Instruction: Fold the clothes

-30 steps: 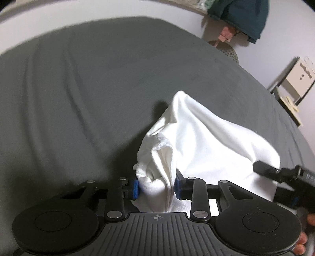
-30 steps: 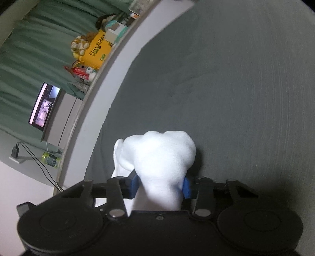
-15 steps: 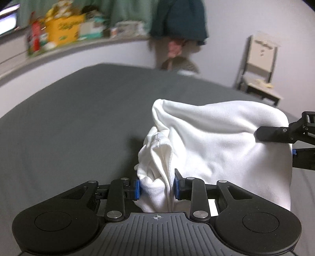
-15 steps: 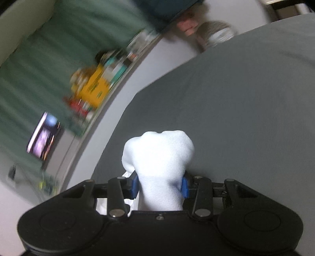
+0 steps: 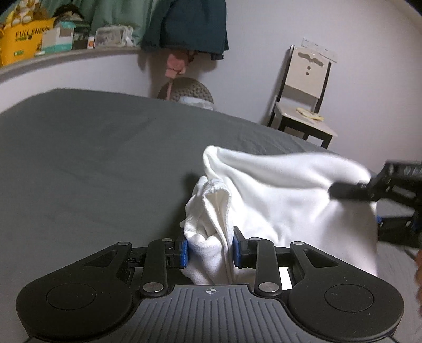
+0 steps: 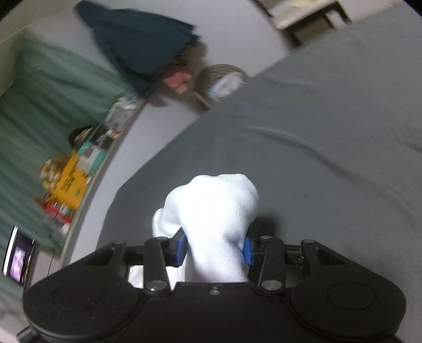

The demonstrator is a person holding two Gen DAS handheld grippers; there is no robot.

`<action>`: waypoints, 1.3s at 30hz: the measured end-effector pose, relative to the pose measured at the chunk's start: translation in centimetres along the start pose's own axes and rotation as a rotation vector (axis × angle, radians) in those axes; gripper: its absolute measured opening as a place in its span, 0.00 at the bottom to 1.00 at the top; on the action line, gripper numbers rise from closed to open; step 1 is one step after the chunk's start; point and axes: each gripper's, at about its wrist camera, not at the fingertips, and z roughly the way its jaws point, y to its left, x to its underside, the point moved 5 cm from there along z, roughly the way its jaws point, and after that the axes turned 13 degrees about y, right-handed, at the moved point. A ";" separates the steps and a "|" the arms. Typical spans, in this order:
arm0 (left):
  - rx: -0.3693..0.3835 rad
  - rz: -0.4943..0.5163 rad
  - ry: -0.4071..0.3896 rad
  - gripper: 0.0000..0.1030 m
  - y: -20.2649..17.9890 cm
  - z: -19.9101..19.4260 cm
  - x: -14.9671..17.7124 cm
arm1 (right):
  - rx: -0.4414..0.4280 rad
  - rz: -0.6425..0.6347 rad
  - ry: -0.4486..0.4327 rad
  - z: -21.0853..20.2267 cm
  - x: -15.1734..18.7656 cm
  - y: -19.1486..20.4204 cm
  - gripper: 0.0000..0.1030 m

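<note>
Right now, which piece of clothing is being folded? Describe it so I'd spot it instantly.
Look at the wide dark grey bed sheet that fills the room. Above its near edge hangs a white garment, pinched at one bunched end by the left tongs and at the other by the right tongs. It is the only white cloth there.

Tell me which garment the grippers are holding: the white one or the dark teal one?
The white garment: the left gripper and right gripper each pinch a bunch of it above the grey bedsheet. The dark teal garment hangs on the wall.
</note>
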 end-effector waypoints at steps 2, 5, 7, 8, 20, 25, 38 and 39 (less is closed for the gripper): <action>0.021 -0.059 0.008 0.31 0.8 0.7 0.3 | -0.007 0.077 0.007 1.1 0.1 -1.9 0.42; 0.088 -0.150 0.018 0.36 2.2 1.1 1.3 | -0.018 0.126 0.004 1.8 0.4 -2.6 0.46; 0.111 -0.200 0.020 0.44 3.3 1.1 1.9 | 0.000 0.122 0.000 1.8 0.6 -2.3 0.48; 0.124 -0.225 0.023 0.49 3.8 1.1 2.2 | 0.015 0.118 -0.002 1.7 0.6 -2.1 0.51; 0.229 -0.018 -0.193 0.71 2.7 -4.0 -0.4 | 0.096 -0.186 -0.134 -4.9 2.1 4.8 0.48; 0.283 0.132 -0.122 0.71 -1.0 -0.7 -1.9 | 0.046 -0.205 -0.102 -2.8 2.1 4.2 0.46; 0.162 0.103 -0.078 0.71 2.5 2.0 1.6 | -0.050 -0.077 -0.142 -1.2 1.0 2.0 0.36; 0.157 0.106 -0.081 0.71 2.6 2.0 0.8 | -0.043 -0.084 -0.153 -1.5 1.0 2.2 0.36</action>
